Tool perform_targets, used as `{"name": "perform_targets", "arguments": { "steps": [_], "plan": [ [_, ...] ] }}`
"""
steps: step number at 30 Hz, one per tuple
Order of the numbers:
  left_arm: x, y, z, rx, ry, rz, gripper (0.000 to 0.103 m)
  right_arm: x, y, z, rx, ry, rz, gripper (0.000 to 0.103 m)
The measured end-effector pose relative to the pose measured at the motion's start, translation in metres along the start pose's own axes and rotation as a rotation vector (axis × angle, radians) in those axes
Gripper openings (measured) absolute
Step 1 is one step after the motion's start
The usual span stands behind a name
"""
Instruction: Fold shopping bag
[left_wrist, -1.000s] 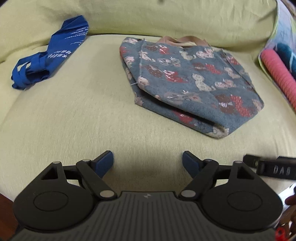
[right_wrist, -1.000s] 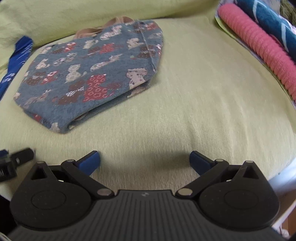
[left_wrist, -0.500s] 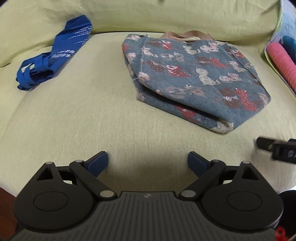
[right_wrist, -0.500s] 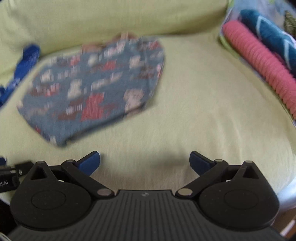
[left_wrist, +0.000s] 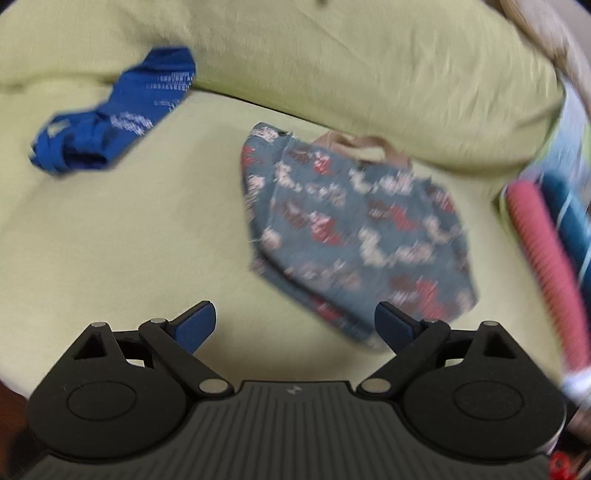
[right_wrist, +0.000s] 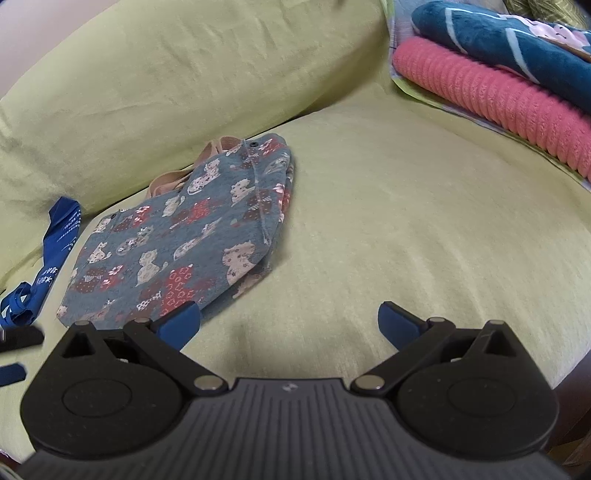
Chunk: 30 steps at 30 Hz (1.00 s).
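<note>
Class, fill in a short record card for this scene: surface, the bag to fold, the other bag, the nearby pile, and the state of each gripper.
surface: green sofa cushion
bag to fold: cat-print bag, lying flat, tan handles toward the backrest
other bag: blue bag, crumpled, left of the cat-print bag, apart from it
nearby pile: pink towel under a teal towel, at the right
left gripper: open, holding nothing
right gripper: open, holding nothing
</note>
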<state>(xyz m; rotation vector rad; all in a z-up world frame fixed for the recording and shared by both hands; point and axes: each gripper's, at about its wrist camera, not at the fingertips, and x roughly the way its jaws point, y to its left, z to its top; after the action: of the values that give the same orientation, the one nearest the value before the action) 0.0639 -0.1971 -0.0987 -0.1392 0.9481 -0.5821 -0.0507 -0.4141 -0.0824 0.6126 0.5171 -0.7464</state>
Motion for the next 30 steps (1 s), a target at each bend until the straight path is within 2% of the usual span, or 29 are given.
{"name": "perform_targets", "arguments": {
  "steps": [2, 5, 8, 11, 13, 14, 19, 20, 21, 26, 28, 30],
  "plan": [
    [0.011, 0.008, 0.006, -0.103, 0.009, -0.056, 0.089, 0.000, -0.001, 0.000, 0.010, -0.001, 0.003, 0.102],
    [0.035, 0.028, 0.009, -0.304, 0.049, -0.145, 0.076, -0.001, -0.005, -0.001, 0.025, 0.002, 0.013, 0.102],
    [0.058, 0.049, 0.002, -0.494, 0.095, -0.199, 0.075, 0.000, -0.007, -0.001, 0.035, 0.011, 0.019, 0.102],
    [0.066, 0.063, -0.009, -0.625, 0.050, -0.263, 0.075, 0.002, -0.007, -0.001, 0.038, 0.015, 0.027, 0.102],
    [0.071, 0.066, -0.010, -0.654, 0.033, -0.271, 0.070, 0.003, -0.007, -0.001, 0.042, 0.022, 0.029, 0.102],
    [0.074, 0.067, -0.011, -0.668, 0.025, -0.276, 0.063, 0.004, -0.006, -0.001, 0.041, 0.026, 0.031, 0.102],
    [0.084, 0.068, -0.016, -0.682, -0.019, -0.279, 0.045, 0.005, -0.004, -0.001, 0.031, 0.027, 0.028, 0.102],
    [0.085, 0.068, -0.017, -0.682, -0.023, -0.273, 0.030, 0.005, -0.004, -0.001, 0.032, 0.026, 0.027, 0.101],
    [0.087, 0.069, -0.019, -0.677, -0.026, -0.268, 0.022, 0.005, -0.004, -0.001, 0.033, 0.025, 0.024, 0.101],
    [0.088, 0.063, -0.011, -0.590, -0.042, -0.250, 0.020, 0.004, 0.001, -0.001, 0.001, 0.015, 0.019, 0.093],
    [0.091, 0.059, -0.005, -0.563, -0.044, -0.243, 0.025, 0.001, 0.005, -0.001, -0.010, -0.007, 0.036, 0.087],
    [0.092, 0.056, 0.001, -0.554, -0.043, -0.244, 0.028, -0.002, 0.009, 0.002, -0.018, -0.052, 0.068, 0.086]
  ]
}}
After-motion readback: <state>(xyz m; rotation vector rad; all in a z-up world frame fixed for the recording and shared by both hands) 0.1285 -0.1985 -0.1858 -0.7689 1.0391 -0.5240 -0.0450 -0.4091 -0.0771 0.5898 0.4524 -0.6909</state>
